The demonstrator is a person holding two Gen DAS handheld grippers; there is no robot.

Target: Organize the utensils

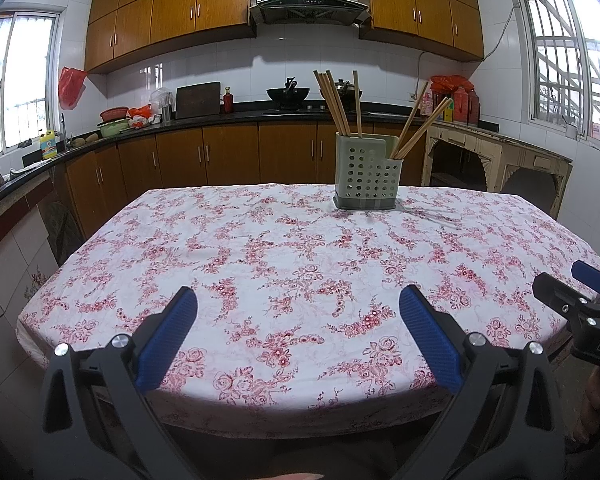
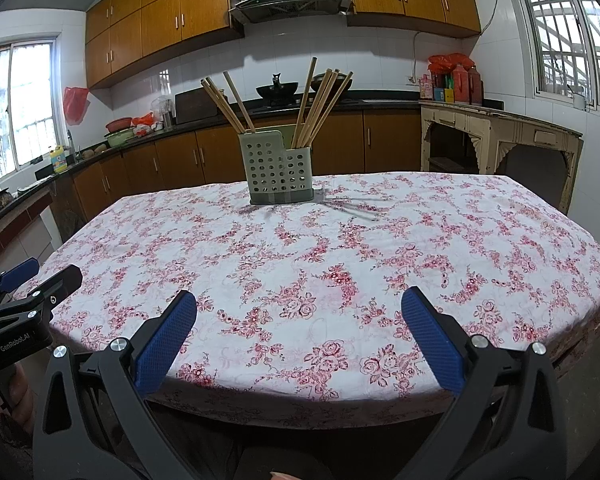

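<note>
My left gripper [image 1: 298,300] is spread wide with nothing between its blue pads [image 1: 168,340], hovering over the near edge of the table [image 1: 260,380], which is covered by a white cloth printed with red roses. My right gripper [image 2: 299,303] is in the same condition: jaws fully apart, holding nothing, poised above the same near edge. The two tools sit side by side; from the left wrist camera I see the right one's tip low at the right border, and from the right wrist camera the left one's tip shows low at the left border.

Well ahead of both tools, near the far side of the table, stands the utensil holder [image 1: 366,174], a pale green perforated caddy with a darker base, upright on the cloth. It lies ahead and slightly right of my left gripper, and ahead and slightly left of my right gripper. The holder has a taller compartment and a shorter one. A group of wooden chopsticks [image 2: 230,100] stands in the taller compartment, leaning left, and a second bundle of chopsticks [image 2: 320,104] stands in the shorter one, leaning right. I count roughly four or five sticks per group, though the overlap makes an exact count uncertain.

Beyond the table runs a dark kitchen counter [image 1: 204,120] with brown cabinets beneath it.
</note>
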